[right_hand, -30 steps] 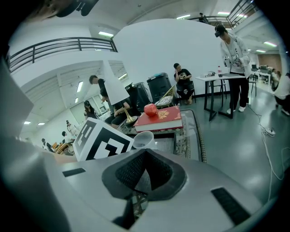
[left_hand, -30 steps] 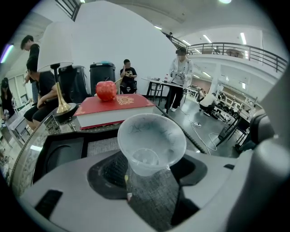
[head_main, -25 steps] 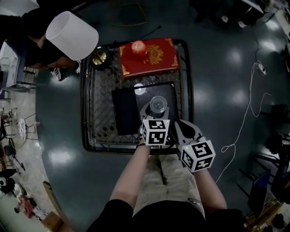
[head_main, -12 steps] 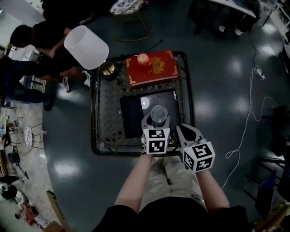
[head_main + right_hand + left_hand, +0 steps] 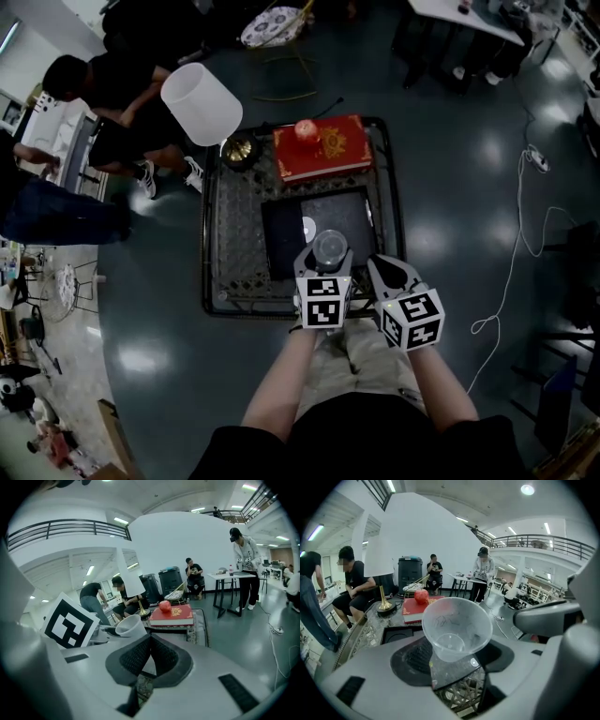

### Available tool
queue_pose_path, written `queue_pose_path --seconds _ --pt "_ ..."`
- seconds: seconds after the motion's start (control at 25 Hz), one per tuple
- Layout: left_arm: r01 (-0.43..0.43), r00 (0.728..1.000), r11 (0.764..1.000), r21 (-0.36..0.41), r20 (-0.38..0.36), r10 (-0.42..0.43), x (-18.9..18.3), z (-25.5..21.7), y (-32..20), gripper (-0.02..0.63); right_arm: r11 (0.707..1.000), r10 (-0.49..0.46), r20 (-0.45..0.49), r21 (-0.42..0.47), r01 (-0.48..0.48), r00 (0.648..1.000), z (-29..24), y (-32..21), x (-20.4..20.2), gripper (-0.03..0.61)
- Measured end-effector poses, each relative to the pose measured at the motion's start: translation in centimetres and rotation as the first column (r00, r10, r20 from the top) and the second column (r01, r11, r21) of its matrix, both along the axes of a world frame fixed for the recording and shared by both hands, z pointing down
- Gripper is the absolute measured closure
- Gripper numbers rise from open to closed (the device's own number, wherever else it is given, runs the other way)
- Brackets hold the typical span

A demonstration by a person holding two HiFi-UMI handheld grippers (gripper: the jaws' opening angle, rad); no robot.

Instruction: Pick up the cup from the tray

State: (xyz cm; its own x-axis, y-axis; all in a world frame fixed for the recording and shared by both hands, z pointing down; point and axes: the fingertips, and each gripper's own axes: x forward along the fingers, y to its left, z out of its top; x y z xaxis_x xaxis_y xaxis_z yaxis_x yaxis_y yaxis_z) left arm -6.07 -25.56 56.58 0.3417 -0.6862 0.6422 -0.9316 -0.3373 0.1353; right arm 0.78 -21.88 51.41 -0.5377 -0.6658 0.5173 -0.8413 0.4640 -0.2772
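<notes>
cup [image 5: 329,246]: clear plastic, lower centre of head view, over near edge of tray [image 5: 349,208]; upright, mouth up, empty.
left gripper [image 5: 454,654]: clamped on the cup, one pad each side of its lower wall; jaws stand wide bc the cup is wide.
right gripper [image 5: 150,658]: pinched together, nothing in it; just right of the left one in head view, not touching the cup.
tray: dark, square, mid-table; small white spot on it, can't tell what.
done: grasp is made. In left gripper view the cup's base seems to hang above the dark surface, so prob. already off the tray; can't be sure it's fully clear.
left to do: carry the lift on till cup is plainly free of tray.
table [image 5: 230,253]: mesh/wicker top, dark rim, centre of frame.
book [image 5: 322,150]: red, far end of table, upper centre; red apple [image 5: 307,129] sits on it.
lamp [image 5: 201,101]: white shade, upper left of table, brass foot.
people [image 5: 122,89]: upper left, off the table.
cable [image 5: 514,246]: white, on floor at right.
in the way: nothing over the cup; book & lamp well apart from it. Only close thing is the right gripper beside it.
</notes>
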Motion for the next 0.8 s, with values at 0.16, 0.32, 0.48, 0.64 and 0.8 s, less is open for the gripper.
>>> queue_pose_path --seconds 0.16,0.32,0.48,0.64,0.8 --pt "0.015 1.000 1.000 0.011 -0.009 -0.015 -0.5 -0.9 1.2 0.331 1.000 -0.019 -0.004 0.019 0.020 1.000 -0.6 0.8 -0.4 0.568" --pt "0.019 1.000 1.000 0.013 -0.007 -0.018 -0.9 -1.5 3.0 0.331 0.998 -0.050 -0.014 0.027 0.050 0.999 -1.0 1.9 -1.0 0.568" --pt "0.020 1.000 1.000 0.011 -0.018 -0.020 -1.3 -2.3 4.5 0.331 0.997 -0.069 -0.018 0.037 0.070 0.997 -1.3 2.6 -1.7 0.568" --pt "0.025 0.999 0.999 0.027 -0.027 -0.024 -1.8 -3.3 5.6 0.331 0.994 -0.092 -0.028 0.052 0.093 0.995 -1.7 3.3 -2.4 0.568" --pt "0.027 0.999 0.999 0.037 -0.029 -0.025 -2.4 -4.3 6.7 0.331 0.991 -0.109 -0.032 0.069 0.111 0.994 -2.3 4.1 -3.0 0.568"
